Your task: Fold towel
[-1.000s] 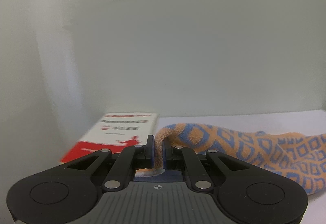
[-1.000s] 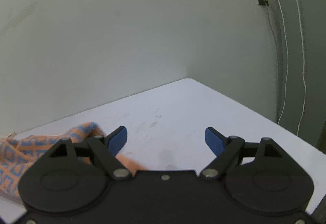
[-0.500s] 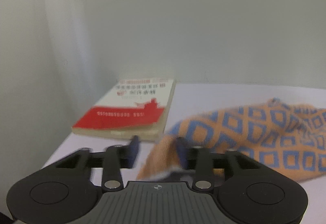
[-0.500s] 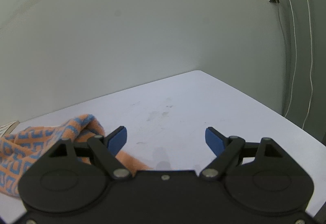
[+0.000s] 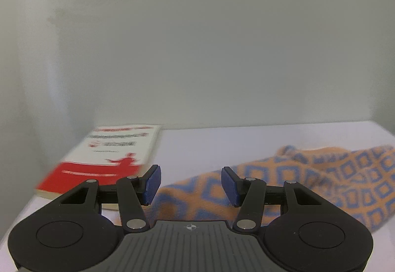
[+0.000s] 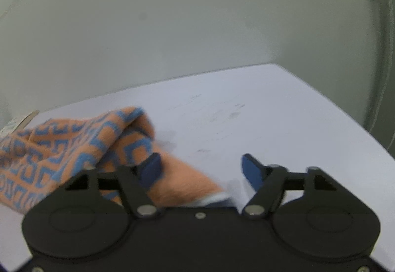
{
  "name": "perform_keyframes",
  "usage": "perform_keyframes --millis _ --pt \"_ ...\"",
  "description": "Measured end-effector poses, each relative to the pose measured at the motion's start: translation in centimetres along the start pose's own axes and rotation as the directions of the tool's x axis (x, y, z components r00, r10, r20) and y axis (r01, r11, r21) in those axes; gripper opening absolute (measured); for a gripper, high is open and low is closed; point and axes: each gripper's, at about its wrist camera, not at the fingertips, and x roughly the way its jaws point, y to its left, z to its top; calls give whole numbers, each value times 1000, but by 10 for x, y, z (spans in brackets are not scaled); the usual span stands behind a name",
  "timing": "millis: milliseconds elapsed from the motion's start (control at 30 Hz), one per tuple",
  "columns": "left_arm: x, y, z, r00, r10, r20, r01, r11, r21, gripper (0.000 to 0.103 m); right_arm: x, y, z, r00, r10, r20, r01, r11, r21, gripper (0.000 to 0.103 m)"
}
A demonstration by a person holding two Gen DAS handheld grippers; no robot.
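Note:
The towel [image 5: 321,178] is orange with a blue square pattern and lies rumpled on the white table. In the left wrist view it runs from between my fingers out to the right. My left gripper [image 5: 191,184] is open and hovers over the towel's near end without holding it. In the right wrist view the towel [image 6: 74,146] lies bunched at the left, and one orange end reaches under my left finger. My right gripper [image 6: 201,169] is open and empty, just over that end.
A red and white book [image 5: 108,158] lies on the table at the left, beside the towel, near the wall corner. The white table [image 6: 259,118] extends to the right, with its edge and corner in view. A grey cabinet with a white cable [image 6: 385,49] stands at the far right.
My left gripper was shut on the towel's end and has opened and let it go; the towel now lies on the table. My right gripper stayed open and moved closer to the towel.

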Motion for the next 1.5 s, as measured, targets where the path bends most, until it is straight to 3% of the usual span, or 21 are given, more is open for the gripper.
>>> perform_keyframes --millis 100,133,167,333,467,600,700,833,900,967,1000,1100,1333,1500 --pt "18 -13 -8 996 -93 11 93 995 -28 49 0 10 -2 999 45 -21 -45 999 -27 37" --pt "21 -16 -10 994 -106 14 107 994 -28 50 -2 10 -2 997 68 -25 -69 997 -23 22" --pt "25 -21 -13 992 -128 16 129 991 -29 50 -4 10 -2 995 94 -29 -95 995 -16 15" --pt "37 -33 -23 981 -191 15 192 980 -48 50 -25 8 4 987 162 6 -162 987 -4 12" --pt "38 -33 -33 978 -206 31 207 977 -50 51 -54 -2 15 985 152 83 -153 988 3 11" --pt "43 -29 -35 973 -225 46 227 972 -59 51 -78 -12 28 984 68 162 -69 998 2 11" --pt "56 -22 -36 969 -245 27 247 965 -83 51 -96 -5 33 974 -28 223 43 997 -62 11" --pt "55 -23 -37 966 -257 19 258 961 -95 56 -95 3 31 988 29 153 -4 987 -159 22" --pt "50 -25 -37 964 -266 24 267 958 -101 58 -91 7 28 993 37 112 -11 976 -218 33" --pt "52 -21 -38 962 -272 28 273 956 -108 60 -92 8 30 991 -16 132 50 965 -258 58" --pt "53 -21 -38 962 -271 31 272 956 -109 62 -91 7 34 987 -50 152 90 959 -270 60" --pt "54 -18 -40 965 -258 48 262 957 -123 69 -78 4 50 988 -63 144 103 953 -286 60" --pt "56 -8 -36 961 -270 65 277 948 -156 73 -10 26 86 999 51 14 -43 944 -326 59" --pt "49 -12 -35 964 -258 68 265 954 -144 81 43 54 105 986 118 -117 -154 911 -382 59"
